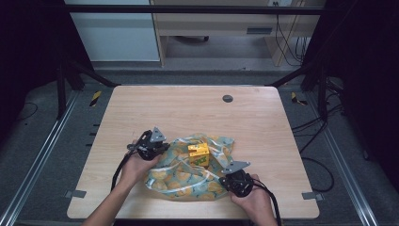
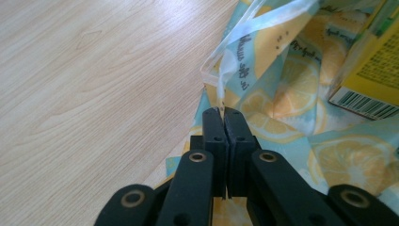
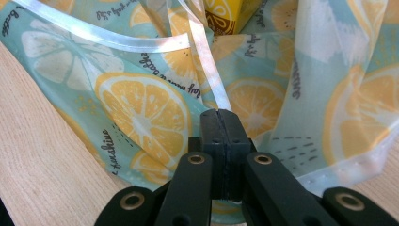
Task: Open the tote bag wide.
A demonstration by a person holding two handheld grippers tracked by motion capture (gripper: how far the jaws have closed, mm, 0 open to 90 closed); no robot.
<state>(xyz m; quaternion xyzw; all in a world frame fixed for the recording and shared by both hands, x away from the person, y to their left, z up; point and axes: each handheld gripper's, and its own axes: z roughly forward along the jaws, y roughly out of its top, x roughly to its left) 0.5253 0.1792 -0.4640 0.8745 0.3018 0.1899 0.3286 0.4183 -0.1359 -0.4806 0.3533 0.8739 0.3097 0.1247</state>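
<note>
A plastic bag with lemon pictures lies on the table, near the front edge where the person sits. A yellow box sits on the bag, near its middle. I cannot tell if the box is inside the bag or just on top of it.

The left tool is at the left edge of the bag. In the left gripper view its jaws are pressed together, and a thin see-through strip of the bag's edge runs down between them. So the left tool is pinching the bag.

The right tool is at the bag's right front corner. In the right gripper view its jaws are pressed together too, with a white strip of the bag going into them. So the right tool is also pinching the bag.

I think the job is to pack the box into the bag, or to open the bag up. Both tools have a hold now, so the grabbing part looks done. The bag looks flat and crumpled, so lifting it or pulling it open is left to do.

The bag has curly black writing. One word looks like "sunshine". The other words are too bent to read. The box has a barcode and tiny print that I cannot read.
</note>
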